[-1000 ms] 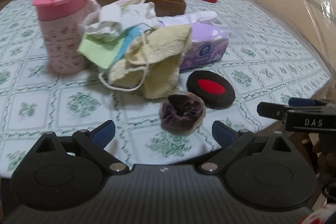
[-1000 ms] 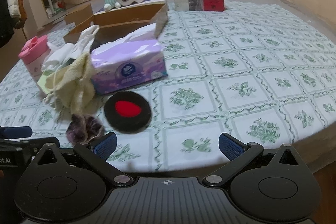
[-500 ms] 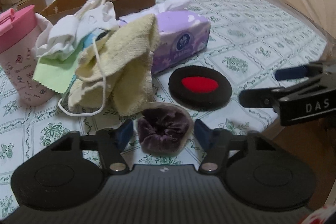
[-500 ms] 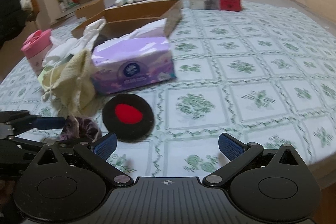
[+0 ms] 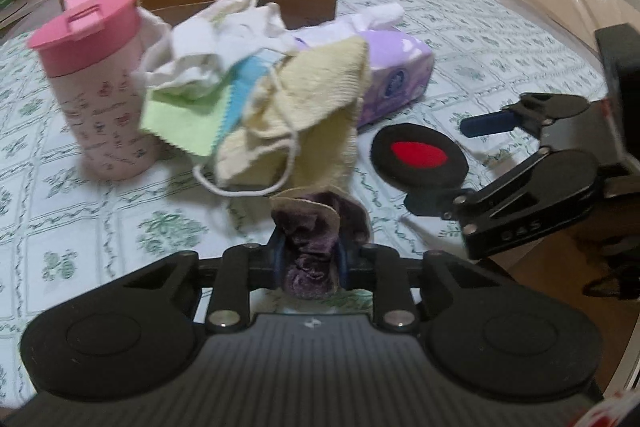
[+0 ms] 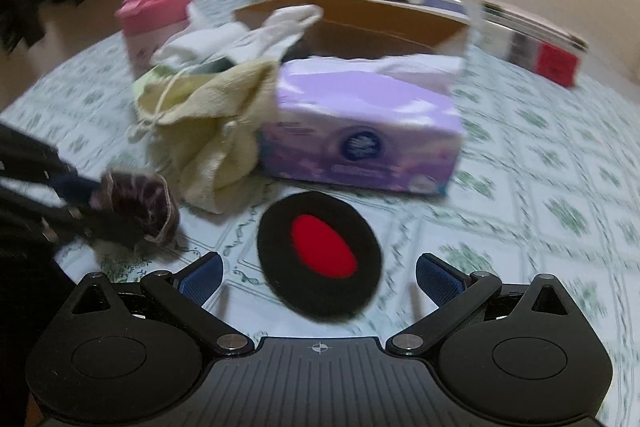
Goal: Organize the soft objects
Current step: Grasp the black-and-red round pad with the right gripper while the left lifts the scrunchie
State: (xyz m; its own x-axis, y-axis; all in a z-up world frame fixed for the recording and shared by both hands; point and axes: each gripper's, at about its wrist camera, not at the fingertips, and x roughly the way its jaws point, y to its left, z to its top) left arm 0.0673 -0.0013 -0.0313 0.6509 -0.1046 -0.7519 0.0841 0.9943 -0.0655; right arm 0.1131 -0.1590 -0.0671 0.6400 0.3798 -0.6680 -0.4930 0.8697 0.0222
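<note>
- Purple velvet scrunchie (image 5: 320, 247) sits pinched between the closed fingers of the left gripper (image 5: 308, 259), bunched up and bulging above and below them; in the right wrist view it appears lifted just clear of the bench (image 6: 540, 195), though blur makes that hard to swear to.
- Black pad (image 6: 318, 253) with a red centre lies flat near the front edge of the bench, straight ahead of the right gripper (image 6: 318, 277) and centred between its fingers, which stand wide open with nothing in them.
- Its long axis runs slantwise, from far-left to near-right in the right wrist view, so the fingers would close roughly across its width.
- By my reckoning the right gripper is much the nearer to the pad; the left one is busy and sits off to the pad's left.
- Behind the pad, toward the middle of the bench, the tissue pack (image 6: 360, 131) lies just beyond it, with the yellow towel (image 6: 208, 131) heaped against its left end.
- A cardboard box (image 6: 360, 23) stands open behind them toward the far edge, likely where soft things go.
- The pad is thin and flat on the cloth, so a pinch may slide over it unless the fingers come down low.
</note>
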